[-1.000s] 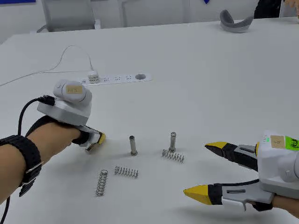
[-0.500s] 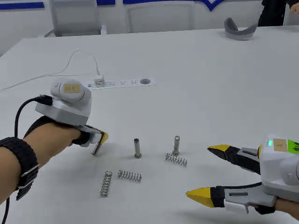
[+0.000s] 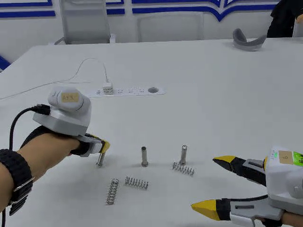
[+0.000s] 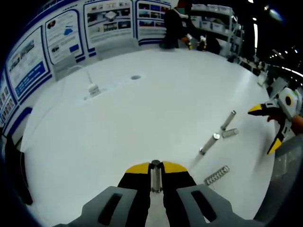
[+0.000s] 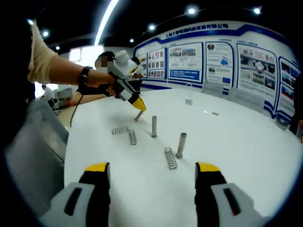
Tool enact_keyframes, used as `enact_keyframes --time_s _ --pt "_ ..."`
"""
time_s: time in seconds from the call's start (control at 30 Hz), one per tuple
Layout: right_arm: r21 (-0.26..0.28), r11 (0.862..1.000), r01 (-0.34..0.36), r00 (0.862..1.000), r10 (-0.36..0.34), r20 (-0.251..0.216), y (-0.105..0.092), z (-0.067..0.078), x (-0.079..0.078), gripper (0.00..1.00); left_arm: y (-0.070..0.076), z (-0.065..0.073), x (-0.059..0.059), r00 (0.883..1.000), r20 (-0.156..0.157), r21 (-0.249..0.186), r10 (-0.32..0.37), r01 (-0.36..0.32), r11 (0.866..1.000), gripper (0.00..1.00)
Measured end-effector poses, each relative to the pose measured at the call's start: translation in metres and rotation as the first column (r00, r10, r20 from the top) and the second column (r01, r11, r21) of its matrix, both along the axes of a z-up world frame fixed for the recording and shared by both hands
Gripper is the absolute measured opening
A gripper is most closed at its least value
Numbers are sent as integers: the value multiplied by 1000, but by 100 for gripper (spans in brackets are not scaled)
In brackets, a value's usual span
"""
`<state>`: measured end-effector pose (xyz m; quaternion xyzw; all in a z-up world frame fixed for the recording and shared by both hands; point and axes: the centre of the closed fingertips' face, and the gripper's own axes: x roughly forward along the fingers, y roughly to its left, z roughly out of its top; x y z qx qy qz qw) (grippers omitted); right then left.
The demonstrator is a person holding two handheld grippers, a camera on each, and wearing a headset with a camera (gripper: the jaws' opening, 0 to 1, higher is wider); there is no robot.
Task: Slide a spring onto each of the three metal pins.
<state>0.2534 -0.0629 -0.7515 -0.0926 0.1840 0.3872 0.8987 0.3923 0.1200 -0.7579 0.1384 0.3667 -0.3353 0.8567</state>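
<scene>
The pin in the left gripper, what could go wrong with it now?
The left gripper holds the pin by one end, and it leans, so it might slip or topple when let go. The nearest standing pin is thin and close by, so a bump could knock it over. A spring lies right beside the other standing pin and could roll away if nudged.

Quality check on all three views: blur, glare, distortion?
Head view: even light, sharp, no glare on the table. Left gripper view: heavy fisheye bend, right gripper near the edge looks soft. Right gripper view: dark overhead, bright strip light.
</scene>
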Motion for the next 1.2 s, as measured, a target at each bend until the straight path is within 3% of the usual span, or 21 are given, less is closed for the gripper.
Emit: enact_keyframes --time_s 0.37,0.87,1.2 --pt "-3 1000 -13 1000 13 2 3 1 -1 75 5 5 -10 1000 20 -24 12 -11 1000 7" --pt "-6 1000 -27 1000 27 1 6 0 -3 75 14 8 -12 997 57 -71 51 -47 996 7" --pt "-9 999 -32 999 32 0 8 0 -3 75 16 8 -15 997 56 -84 62 -57 995 7"
